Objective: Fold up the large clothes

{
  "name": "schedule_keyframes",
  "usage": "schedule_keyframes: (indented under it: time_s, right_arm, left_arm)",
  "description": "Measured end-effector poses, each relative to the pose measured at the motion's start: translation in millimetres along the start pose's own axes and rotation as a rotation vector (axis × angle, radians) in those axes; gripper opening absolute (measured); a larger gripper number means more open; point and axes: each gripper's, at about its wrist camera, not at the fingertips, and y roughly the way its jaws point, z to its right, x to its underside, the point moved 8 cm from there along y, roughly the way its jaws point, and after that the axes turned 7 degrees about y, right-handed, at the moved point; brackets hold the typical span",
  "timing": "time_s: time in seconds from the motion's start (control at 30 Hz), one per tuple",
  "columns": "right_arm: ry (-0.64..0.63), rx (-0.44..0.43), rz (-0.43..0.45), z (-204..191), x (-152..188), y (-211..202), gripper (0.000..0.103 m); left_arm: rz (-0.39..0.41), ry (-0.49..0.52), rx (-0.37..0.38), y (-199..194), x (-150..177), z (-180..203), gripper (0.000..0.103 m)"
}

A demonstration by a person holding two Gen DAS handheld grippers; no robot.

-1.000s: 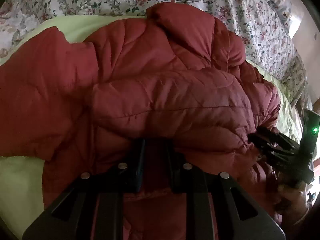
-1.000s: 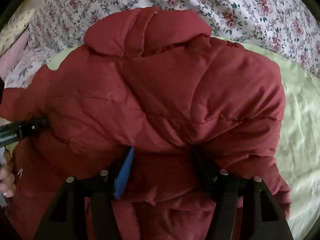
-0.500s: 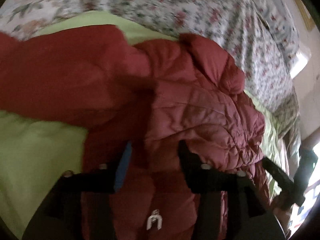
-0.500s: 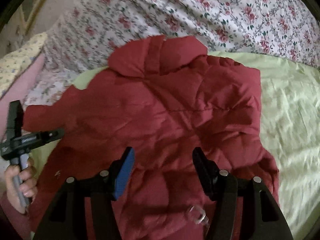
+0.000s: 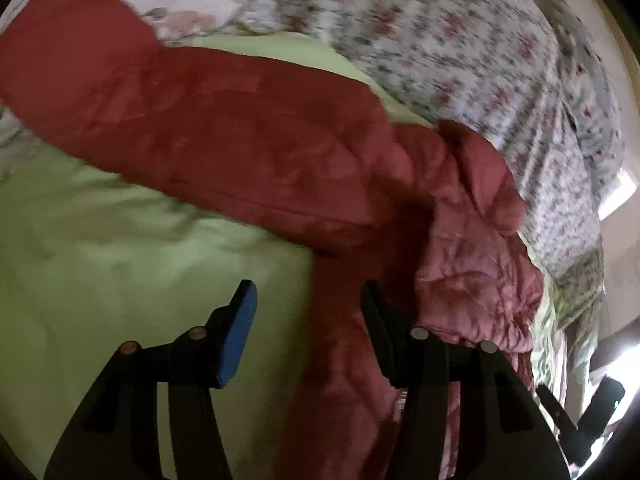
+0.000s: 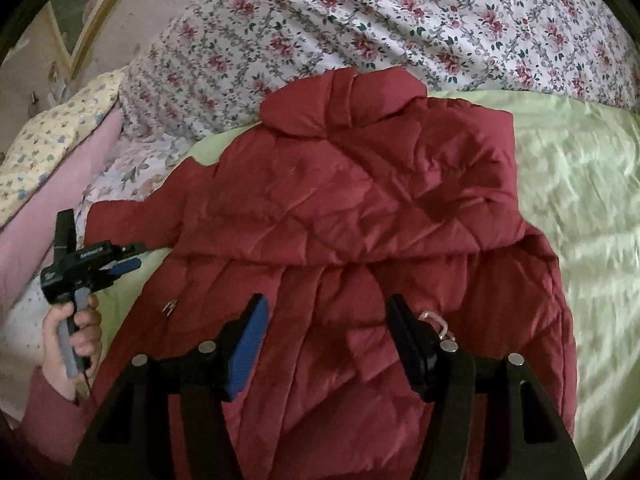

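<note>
A dark red puffer jacket [image 6: 360,216] lies on a light green sheet [image 6: 580,200], collar toward the far side. One side is folded over its body; the other sleeve [image 5: 208,120] stretches out to the left. My left gripper [image 5: 308,312] is open and empty, above the edge of the jacket and the sheet; it also shows in the right wrist view [image 6: 128,264], left of the jacket. My right gripper [image 6: 328,328] is open and empty, above the jacket's lower part. It shows at the right edge of the left wrist view [image 5: 560,420].
A floral bedspread [image 6: 360,32] covers the far side of the bed. A pink pillow [image 6: 52,220] and a yellow patterned cloth [image 6: 56,140] lie at the left. A wood-framed wall [image 6: 100,20] stands behind. Metal zipper pulls [image 6: 438,320] lie on the jacket.
Both grippers have let go of the jacket and opened. They have pulled back toward me. The left one has swung left, toward the outstretched sleeve.
</note>
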Motion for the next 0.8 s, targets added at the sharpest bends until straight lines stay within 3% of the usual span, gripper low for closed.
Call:
schedule_keyframes:
  time_s: [0.33, 0.5, 0.57, 0.63, 0.8]
  right_arm:
    - [0.014, 0.025, -0.031, 6, 21, -4, 0.065]
    - [0.022, 0.031, -0.041, 7, 25, -4, 0.065]
    - [0.020, 0.030, -0.047, 6, 25, -4, 0.065]
    - [0.020, 0.026, -0.051, 5, 25, -4, 0.065]
    - [0.022, 0.027, -0.056, 4, 25, -3, 0.065]
  left_arm:
    - [0.065, -0.148, -0.090, -23, -16, -84, 0.052]
    - [0.135, -0.245, -0.135, -40, -30, -129, 0.052]
    - [0.163, -0.278, -0.179, -44, -37, -148, 0.062]
    - [0.198, -0.313, -0.224, -48, -46, -166, 0.063]
    - [0.258, -0.379, -0.249, -49, -68, -194, 0.063]
